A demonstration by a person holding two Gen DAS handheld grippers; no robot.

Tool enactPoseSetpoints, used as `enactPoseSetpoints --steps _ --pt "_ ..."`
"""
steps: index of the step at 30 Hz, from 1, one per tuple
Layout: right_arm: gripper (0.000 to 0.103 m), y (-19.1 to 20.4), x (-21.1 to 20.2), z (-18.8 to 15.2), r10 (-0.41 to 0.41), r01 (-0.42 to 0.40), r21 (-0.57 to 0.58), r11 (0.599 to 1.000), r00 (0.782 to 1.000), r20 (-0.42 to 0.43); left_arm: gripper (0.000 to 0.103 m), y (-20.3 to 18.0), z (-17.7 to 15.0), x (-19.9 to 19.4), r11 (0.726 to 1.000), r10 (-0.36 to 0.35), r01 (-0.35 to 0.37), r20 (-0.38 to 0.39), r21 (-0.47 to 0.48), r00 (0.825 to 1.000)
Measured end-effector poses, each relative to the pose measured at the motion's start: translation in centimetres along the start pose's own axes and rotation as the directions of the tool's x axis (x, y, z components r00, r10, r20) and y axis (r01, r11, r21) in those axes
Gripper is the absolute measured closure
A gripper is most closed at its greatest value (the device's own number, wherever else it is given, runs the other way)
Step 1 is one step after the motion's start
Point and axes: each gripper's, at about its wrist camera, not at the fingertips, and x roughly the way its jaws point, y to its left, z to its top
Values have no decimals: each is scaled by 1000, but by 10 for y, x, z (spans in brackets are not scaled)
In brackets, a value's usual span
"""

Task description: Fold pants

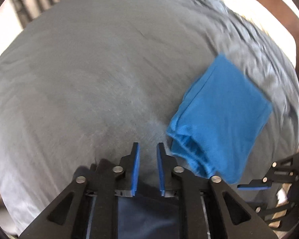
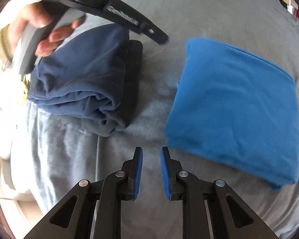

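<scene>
Grey bedding (image 1: 101,63) covers the whole work surface, wrinkled toward its edges. On it lie bright blue pants (image 2: 233,107) folded into a flat square, and beside them, apart, a dark navy folded garment (image 2: 83,75). The right gripper (image 2: 151,155) hovers low over the sheet just in front of the blue pants, its fingers parted and holding nothing. The left gripper (image 1: 148,149) likewise hangs above the sheet with its fingers apart, empty; a bare hand (image 2: 37,29) grips its handle above the navy garment.
</scene>
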Motion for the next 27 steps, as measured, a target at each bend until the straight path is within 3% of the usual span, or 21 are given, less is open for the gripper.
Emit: enactPoseSetpoints --steps 5,8,10,13,15,17,23,27 --pt "61 -18 -48 -9 -32 30 26 999 997 72 65 -19 -10 -37 981 -18 42 122 -192 992" --pt "52 -45 -84 -10 -96 87 69 994 986 139 57 -31 -12 -38 951 12 28 127 -309 992" --pt "48 -70 -105 -10 -150 131 114 985 973 173 57 -42 -14 -30 929 13 30 115 -370 993" --pt "47 -109 -125 -10 -203 165 197 966 961 188 57 -48 -27 -19 869 -10 63 110 -490 994" --pt "47 -134 -131 -11 -242 193 250 949 953 180 52 -53 -34 -11 822 19 34 88 -569 996" --pt "47 -148 -131 -9 -259 204 277 939 949 178 47 -60 -34 -5 798 44 2 61 -602 997" --pt "47 -180 -113 -1 -209 139 354 925 963 168 37 -60 -31 10 755 45 -21 20 -655 999" --pt "47 -198 -91 -1 -177 114 397 911 976 126 37 -57 -27 26 737 39 -57 -42 -674 998"
